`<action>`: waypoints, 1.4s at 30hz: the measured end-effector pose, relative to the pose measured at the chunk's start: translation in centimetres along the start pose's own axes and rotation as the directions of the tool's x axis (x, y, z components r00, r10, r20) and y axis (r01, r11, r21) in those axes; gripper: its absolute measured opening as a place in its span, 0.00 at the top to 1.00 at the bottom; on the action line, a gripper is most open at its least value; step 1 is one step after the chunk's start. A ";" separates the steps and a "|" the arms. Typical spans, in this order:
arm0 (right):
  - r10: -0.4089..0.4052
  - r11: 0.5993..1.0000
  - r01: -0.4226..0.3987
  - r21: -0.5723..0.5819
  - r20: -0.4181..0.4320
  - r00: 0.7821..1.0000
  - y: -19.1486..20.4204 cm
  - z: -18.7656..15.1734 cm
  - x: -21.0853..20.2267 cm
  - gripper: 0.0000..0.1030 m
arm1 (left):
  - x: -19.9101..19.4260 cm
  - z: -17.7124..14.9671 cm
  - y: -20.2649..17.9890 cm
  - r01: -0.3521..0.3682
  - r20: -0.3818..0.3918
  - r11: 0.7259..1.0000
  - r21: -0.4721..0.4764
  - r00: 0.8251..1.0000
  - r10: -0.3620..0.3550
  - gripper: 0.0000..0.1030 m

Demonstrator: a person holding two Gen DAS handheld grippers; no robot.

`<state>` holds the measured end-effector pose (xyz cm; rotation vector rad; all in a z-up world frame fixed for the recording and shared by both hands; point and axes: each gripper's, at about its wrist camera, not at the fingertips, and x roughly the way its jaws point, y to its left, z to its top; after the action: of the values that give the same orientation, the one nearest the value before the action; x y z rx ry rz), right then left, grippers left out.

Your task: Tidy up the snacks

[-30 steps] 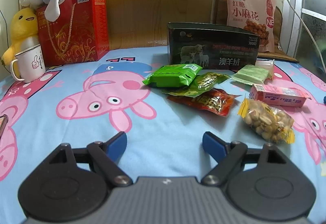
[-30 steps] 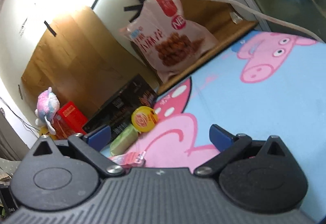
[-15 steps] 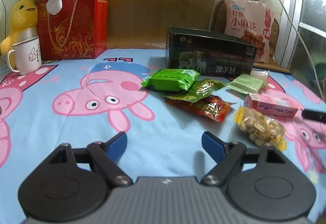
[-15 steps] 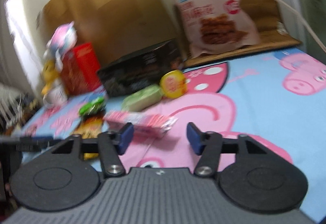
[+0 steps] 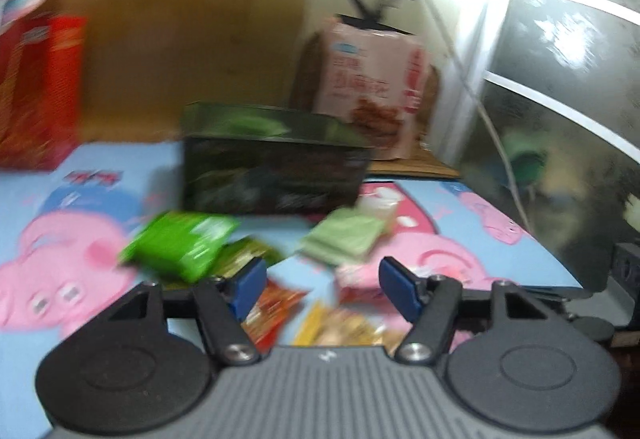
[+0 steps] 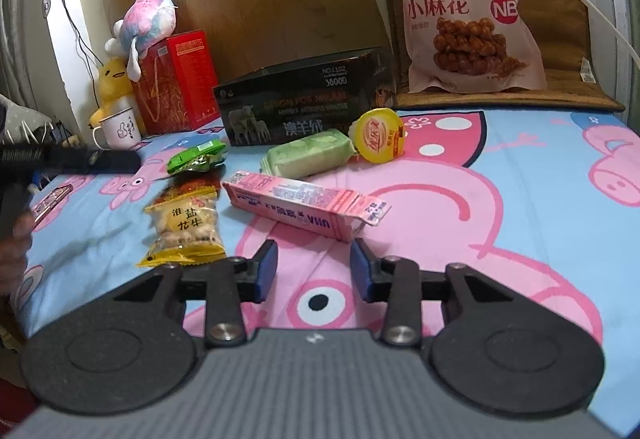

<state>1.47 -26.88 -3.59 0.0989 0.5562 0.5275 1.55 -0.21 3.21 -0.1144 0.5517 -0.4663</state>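
Cartoon-pig bedsheet (image 6: 520, 199): seven small snacks, one dark box (image 6: 304, 107). Pink carton (image 6: 304, 203) flat, one flap open. Both claws (image 5: 322, 281) (image 6: 314, 269) closing, nothing between.

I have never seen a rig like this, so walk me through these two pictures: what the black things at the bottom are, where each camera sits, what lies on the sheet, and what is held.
No robot here: a person holds a two-finger tool in each hand, each with a camera looking forward along its fingers.

The blurred picture is from the left tool; its jaws are closing, with nothing pressed between them.

The sharp picture is from the right tool; its jaws are closing too, on nothing.

On the cartoon-pig sheet lie snacks: a pink carton just ahead of the right tool, a yellow peanut bag, a pale green packet, a bright green packet and a round yellow cup. Behind them stands a dark open box.

Nothing is held.
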 end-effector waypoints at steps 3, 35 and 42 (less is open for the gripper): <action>-0.025 0.999 0.025 0.022 0.004 1.000 -0.4 0.3 0.1 0.58 | 3.0 0.9 -1.9 -0.001 -0.056 0.999 0.045 0.998 0.003 0.38; -0.131 0.976 0.127 -0.175 -0.014 0.991 1.5 1.2 1.6 0.70 | 6.8 -0.7 -3.4 0.020 -0.173 0.998 -0.055 0.984 -0.029 0.41; -0.099 0.971 0.120 -0.209 0.105 0.989 2.9 5.1 1.7 0.70 | 4.3 4.4 -1.7 0.018 -0.016 0.999 -0.035 1.000 -0.019 0.41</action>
<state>4.11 -23.22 0.59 -0.1123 0.4074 0.4697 6.45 -3.78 5.28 -0.1491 0.5752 -0.4761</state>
